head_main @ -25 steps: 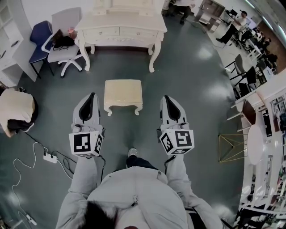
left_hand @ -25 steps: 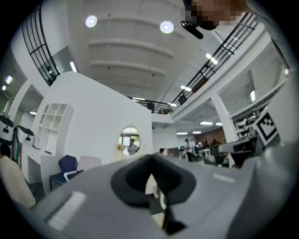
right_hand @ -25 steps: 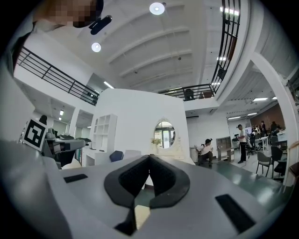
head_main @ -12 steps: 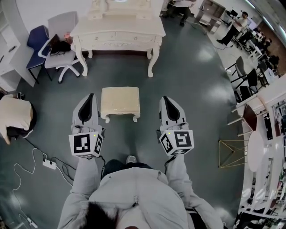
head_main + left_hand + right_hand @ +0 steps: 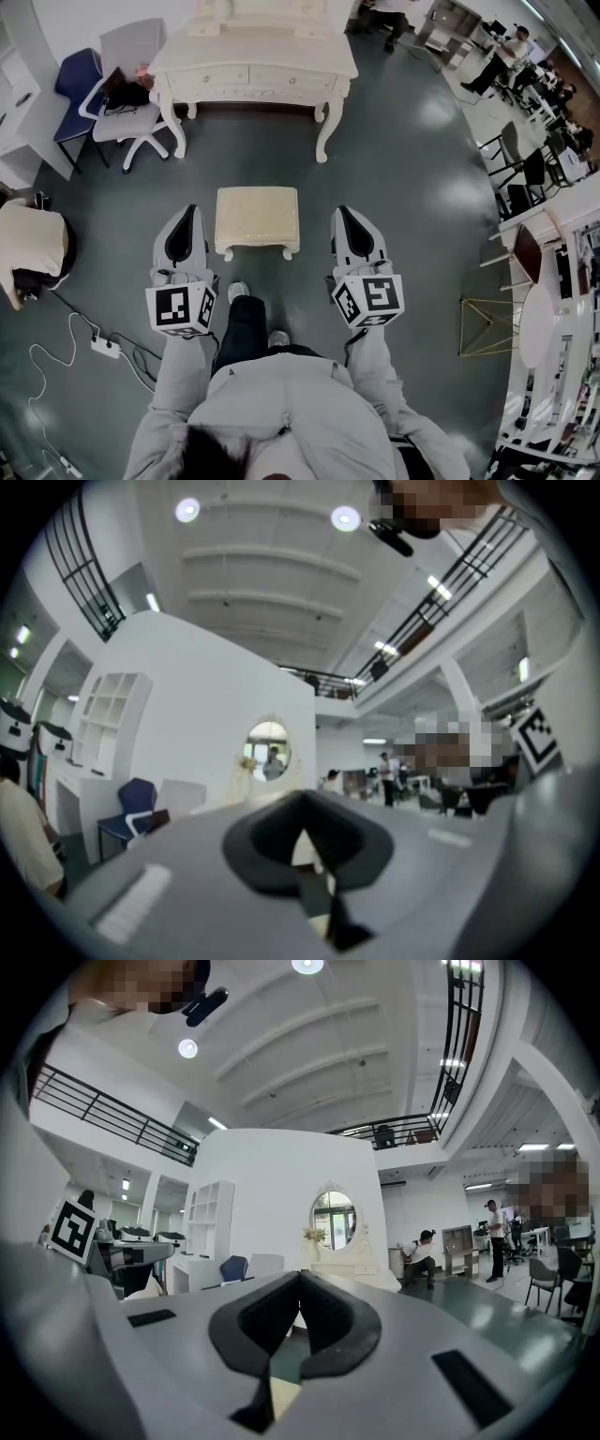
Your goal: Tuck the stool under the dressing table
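Holding left tongs (image 5: 190,210) & right tongs (image 5: 342,212) clenched, empty, you're flanking the stool (image 5: 258,214): it's sitting between them, dressing table (image 5: 248,70) straight ahead.

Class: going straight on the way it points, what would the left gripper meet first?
Probably the left end of the cream dressing table; the left gripper clears the cream cushioned stool beside it. Depth is unclear.

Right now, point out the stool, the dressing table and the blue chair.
stool (image 5: 257,208): head view, middle of its cushioned seat.
dressing table (image 5: 281,54): head view, bare part of its top.
blue chair (image 5: 75,80): head view, its blue upholstery.
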